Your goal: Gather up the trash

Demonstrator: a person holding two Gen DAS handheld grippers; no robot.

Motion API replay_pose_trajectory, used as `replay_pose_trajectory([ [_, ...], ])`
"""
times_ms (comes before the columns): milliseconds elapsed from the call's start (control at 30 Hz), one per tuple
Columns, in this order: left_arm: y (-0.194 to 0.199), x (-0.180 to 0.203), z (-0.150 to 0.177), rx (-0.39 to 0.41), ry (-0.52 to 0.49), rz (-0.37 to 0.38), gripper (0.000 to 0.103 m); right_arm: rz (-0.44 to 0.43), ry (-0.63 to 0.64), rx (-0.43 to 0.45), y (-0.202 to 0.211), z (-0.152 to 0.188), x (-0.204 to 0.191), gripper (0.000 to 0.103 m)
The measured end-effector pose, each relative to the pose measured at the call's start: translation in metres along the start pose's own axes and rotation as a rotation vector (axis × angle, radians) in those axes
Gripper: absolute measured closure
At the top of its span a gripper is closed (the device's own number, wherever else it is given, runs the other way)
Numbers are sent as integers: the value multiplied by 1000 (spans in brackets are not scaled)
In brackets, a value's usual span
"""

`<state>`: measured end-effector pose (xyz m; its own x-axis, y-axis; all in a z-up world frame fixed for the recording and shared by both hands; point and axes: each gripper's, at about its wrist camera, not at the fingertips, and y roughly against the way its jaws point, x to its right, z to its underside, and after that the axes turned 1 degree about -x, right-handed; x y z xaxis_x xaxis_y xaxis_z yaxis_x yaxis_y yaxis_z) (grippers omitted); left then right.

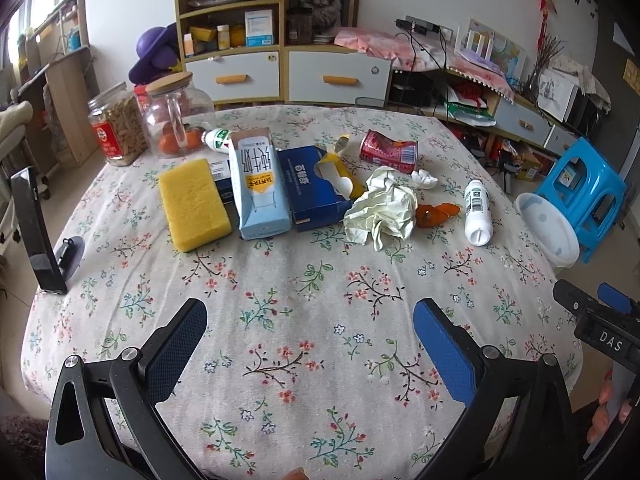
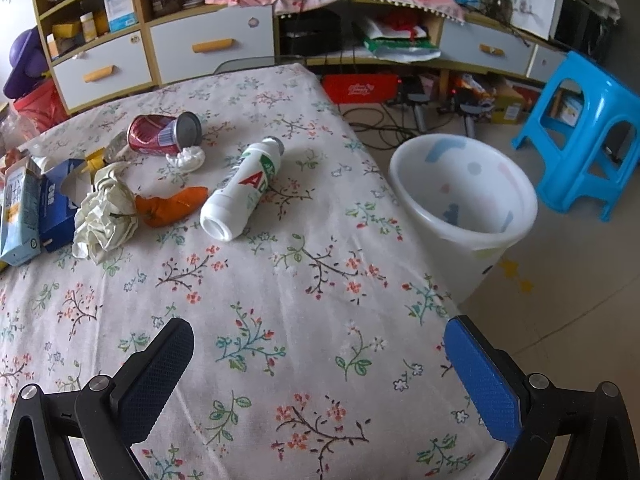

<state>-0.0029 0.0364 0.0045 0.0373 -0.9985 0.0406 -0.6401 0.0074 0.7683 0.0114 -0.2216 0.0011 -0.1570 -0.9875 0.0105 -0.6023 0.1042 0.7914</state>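
Trash lies across the floral table: a crumpled paper wad (image 1: 382, 210) (image 2: 106, 216), an orange peel (image 1: 436, 213) (image 2: 172, 205), a white drink bottle (image 1: 477, 212) (image 2: 242, 189) on its side, a dented red can (image 1: 389, 151) (image 2: 164, 134), and a small white tissue (image 1: 425, 179) (image 2: 186, 158). A white bin (image 2: 460, 208) (image 1: 546, 228) stands on the floor off the table's right edge. My left gripper (image 1: 310, 344) is open over the near table. My right gripper (image 2: 318, 364) is open too, near the right edge, with nothing between its fingers.
A yellow sponge (image 1: 193, 204), a milk carton (image 1: 260, 184) and a blue tissue box (image 1: 316, 186) lie left of the trash. Two glass jars (image 1: 178, 114) stand at the back left. A blue stool (image 2: 584, 136) is beyond the bin. A black phone stand (image 1: 36, 232) sits at the left edge.
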Motion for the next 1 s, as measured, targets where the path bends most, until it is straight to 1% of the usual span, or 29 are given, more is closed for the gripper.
replay_pose_trajectory([
  [200,-3,-6,-1,2,11,-22,0,2,0,-7,-3,-2,-5,0],
  [733,-8,-7,-1,-10,19,-21,0,-2,11,-21,-8,-2,-13,0],
  [1000,-11,-12,-1,-17,37,-41,0,-12,5,-26,-8,-3,-12,0],
])
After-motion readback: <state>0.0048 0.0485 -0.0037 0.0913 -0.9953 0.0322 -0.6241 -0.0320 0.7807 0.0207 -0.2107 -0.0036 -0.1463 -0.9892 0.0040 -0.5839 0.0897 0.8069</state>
